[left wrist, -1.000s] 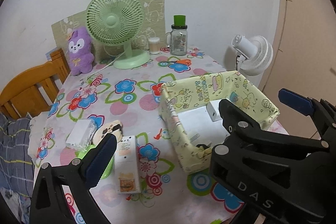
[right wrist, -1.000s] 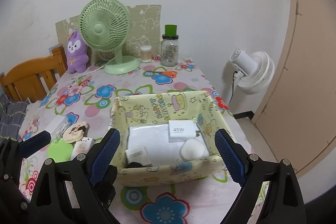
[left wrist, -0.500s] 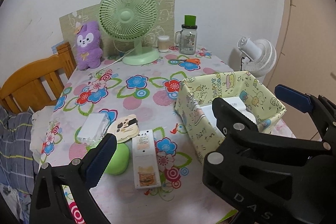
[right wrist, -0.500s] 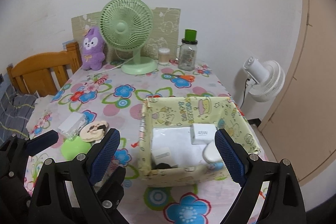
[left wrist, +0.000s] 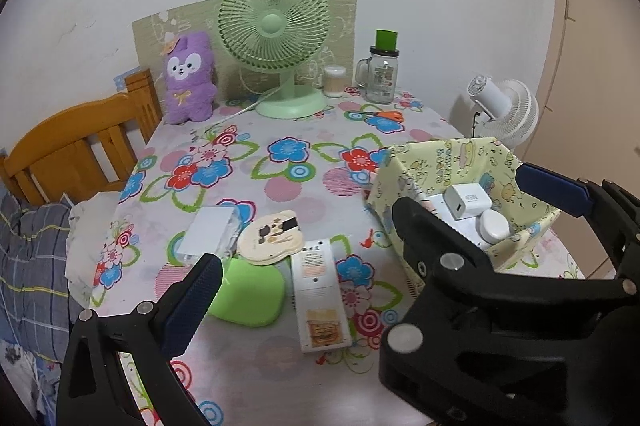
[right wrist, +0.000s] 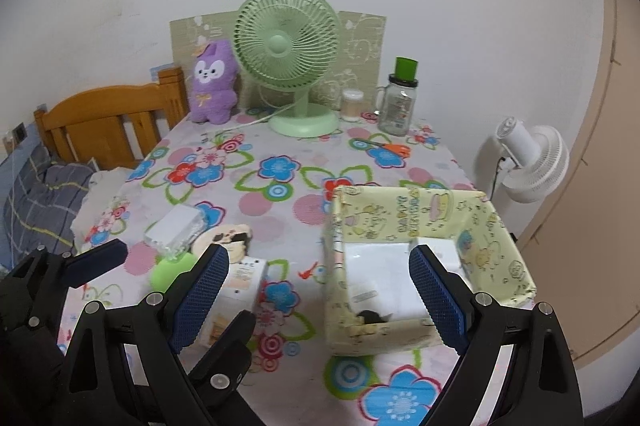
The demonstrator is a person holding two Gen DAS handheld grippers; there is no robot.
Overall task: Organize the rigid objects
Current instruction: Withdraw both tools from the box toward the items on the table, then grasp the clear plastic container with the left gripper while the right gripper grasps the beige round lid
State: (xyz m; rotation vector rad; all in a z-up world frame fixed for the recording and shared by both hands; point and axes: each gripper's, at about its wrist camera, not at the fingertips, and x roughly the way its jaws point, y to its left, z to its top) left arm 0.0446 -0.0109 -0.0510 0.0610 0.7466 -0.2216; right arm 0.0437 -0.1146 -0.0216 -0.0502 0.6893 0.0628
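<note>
On the flowered table lie a long white box (left wrist: 320,300), a green rounded case (left wrist: 248,294), a cream bear-shaped disc (left wrist: 272,238) and a white packet (left wrist: 210,232). At the right stands a yellow fabric basket (left wrist: 452,156) holding a white charger (left wrist: 468,200), a round white case (left wrist: 494,226) and a flat white box. My left gripper (left wrist: 316,258) is open above the long box; its right finger is hidden behind my right gripper (left wrist: 460,190). In the right wrist view the right gripper (right wrist: 318,250) stands open and empty, its left pad (right wrist: 200,290) over the long box (right wrist: 240,278), its right pad over the basket (right wrist: 404,202).
A green desk fan (left wrist: 276,38), a purple plush (left wrist: 188,78), a glass jar (left wrist: 382,74), a small pot (left wrist: 334,86) and orange scissors (left wrist: 380,114) line the far edge. A wooden chair (left wrist: 80,142) and plaid cloth (left wrist: 28,266) are at the left. A white clip fan (left wrist: 504,106) hangs beyond the right edge.
Both grippers have moved left across the table, so the basket has slid right in both views and the loose items now sit nearer the middle. Neither gripper's jaws have changed.
</note>
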